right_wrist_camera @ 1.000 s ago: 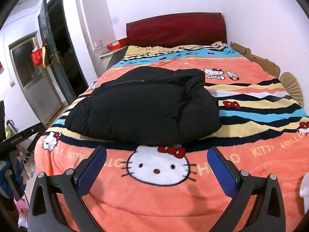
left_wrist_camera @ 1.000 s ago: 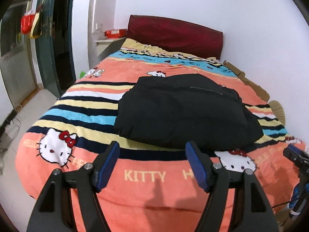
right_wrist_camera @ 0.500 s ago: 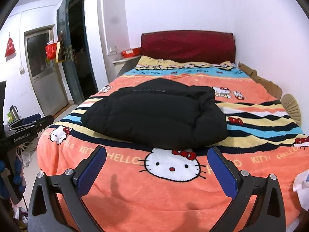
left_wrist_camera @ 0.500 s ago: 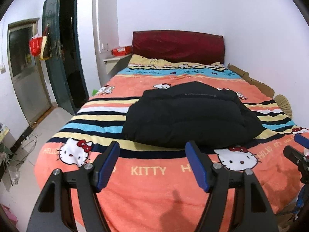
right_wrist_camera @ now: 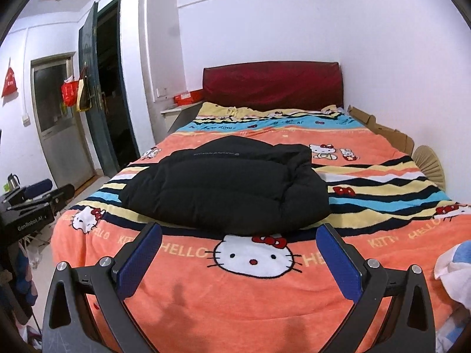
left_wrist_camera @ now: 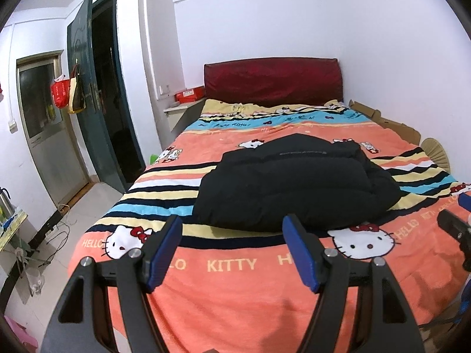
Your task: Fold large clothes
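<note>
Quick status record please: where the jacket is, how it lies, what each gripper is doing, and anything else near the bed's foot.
garment: black puffy jacket, lying as a compact bundle
surface: bed with an orange cartoon-cat blanket
jacket position: middle of the bed, nearer the foot than the red headboard
left gripper: open, holding nothing, off the jacket
right gripper: open, holding nothing, off the jacket
beside the bed: flattened cardboard along the wall side
other cloth: white and blue fabric at the right edge

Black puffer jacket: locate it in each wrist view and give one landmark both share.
Left wrist: black puffer jacket lies right of centre on the blanket.
Right wrist: jacket lies centre-left, above the big cat face.
Shared landmark: red headboard.
</note>
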Motion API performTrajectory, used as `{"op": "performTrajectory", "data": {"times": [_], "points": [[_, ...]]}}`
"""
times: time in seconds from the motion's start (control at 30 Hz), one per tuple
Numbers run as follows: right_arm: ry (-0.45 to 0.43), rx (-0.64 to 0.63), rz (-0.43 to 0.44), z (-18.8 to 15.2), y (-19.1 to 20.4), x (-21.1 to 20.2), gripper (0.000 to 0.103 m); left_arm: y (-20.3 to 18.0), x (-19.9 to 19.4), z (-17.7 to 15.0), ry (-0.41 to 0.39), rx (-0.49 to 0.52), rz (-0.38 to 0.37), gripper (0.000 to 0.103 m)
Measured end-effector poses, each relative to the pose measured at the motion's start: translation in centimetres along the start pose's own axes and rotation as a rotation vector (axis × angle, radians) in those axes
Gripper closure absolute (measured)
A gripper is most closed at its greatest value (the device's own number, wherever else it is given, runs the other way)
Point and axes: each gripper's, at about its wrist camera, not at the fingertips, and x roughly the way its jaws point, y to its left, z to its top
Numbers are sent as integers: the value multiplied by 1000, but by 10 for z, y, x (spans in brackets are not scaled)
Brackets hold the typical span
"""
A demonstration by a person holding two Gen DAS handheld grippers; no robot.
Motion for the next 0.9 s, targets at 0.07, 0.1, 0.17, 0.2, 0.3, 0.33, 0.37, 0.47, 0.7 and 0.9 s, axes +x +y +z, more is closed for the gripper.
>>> {"op": "performTrajectory", "data": {"times": [0.07, 0.1, 0.17, 0.2, 0.3, 0.33, 0.37, 0.47, 0.7, 0.9], "points": [[-5, -14, -8, -1, 3, -1, 1, -2, -1, 0, -4, -2, -2, 34], [-6, -19, -10, -2, 4, -1, 1, -2, -1, 0, -5, -4, -5, 34], [-8, -26, -13, -4, 7, -1, 1, -1, -1, 0, -8, -6, -9, 34], [-9, -27, -15, -4, 7, -1, 1, -2, -1, -1, -8, -9, -12, 34], [-7, -32, -23, -7, 7, 1, 1, -2, 2, -3, -4, -11, -21, 34], [-8, -31, -26, -8, 7, 2, 1, -3, 4, -4, -2, -8, -22, 34], [-9, -29, -31, -9, 6, 3, 1, -4, 6, -5, 2, -5, -23, 34], [-2, -25, -45, -11, 3, 7, 1, -7, 13, -8, 18, -1, -33, 34], [21, -11, -72, -18, -2, 19, 0, -9, 30, -15, 49, 4, -52, 34], [47, 4, -93, -24, -9, 32, 1, -13, 47, -19, 76, 10, -67, 34]]}}
